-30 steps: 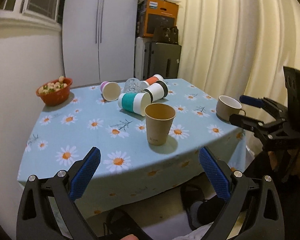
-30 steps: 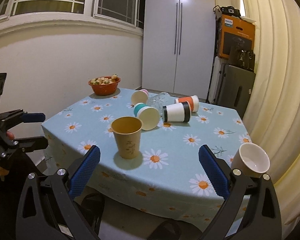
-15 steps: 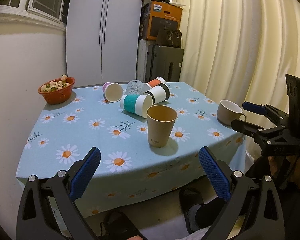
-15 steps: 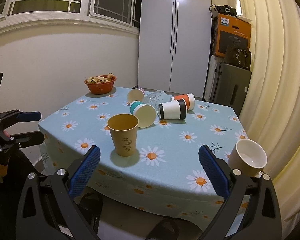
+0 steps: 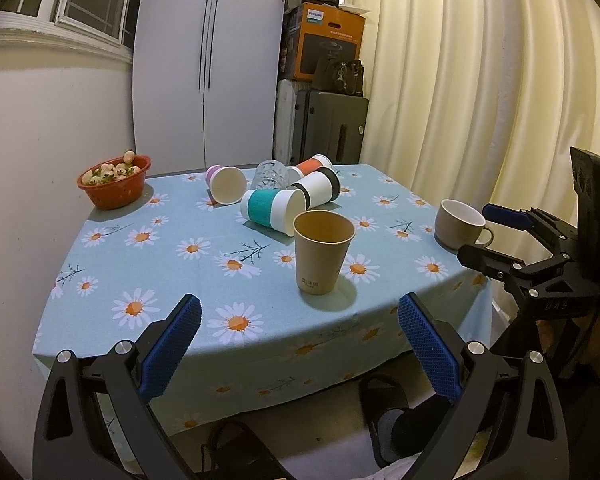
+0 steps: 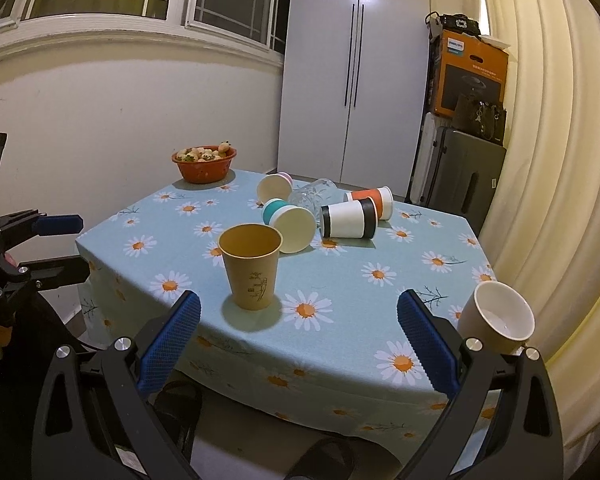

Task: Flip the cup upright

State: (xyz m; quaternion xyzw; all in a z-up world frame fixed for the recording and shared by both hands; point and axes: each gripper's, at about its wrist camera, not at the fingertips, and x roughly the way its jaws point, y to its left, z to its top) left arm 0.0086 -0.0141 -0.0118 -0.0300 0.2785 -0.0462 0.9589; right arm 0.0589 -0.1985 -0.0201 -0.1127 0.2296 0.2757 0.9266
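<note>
A brown paper cup (image 5: 323,251) stands upright near the table's front edge; it also shows in the right wrist view (image 6: 251,265). Behind it several cups lie on their sides: a teal-banded one (image 5: 273,209), a black-banded one (image 5: 317,189), an orange one (image 5: 311,164), a pink one (image 5: 225,183) and a clear glass (image 5: 270,174). A beige mug (image 5: 458,222) stands upright at the right edge. My left gripper (image 5: 299,354) is open and empty, off the table's front. My right gripper (image 6: 299,354) is open and empty, also off the table.
A red bowl of fruit (image 5: 115,179) sits at the table's far left corner. The table (image 5: 148,280) has a blue daisy cloth. A white wardrobe (image 5: 208,64), stacked boxes (image 5: 324,44) and a curtain (image 5: 480,80) stand behind. Slippers (image 5: 384,412) lie on the floor.
Both grippers have pulled back and tilted up a little, so the table sits lower in view. No cup has moved. Both grippers stay open.
</note>
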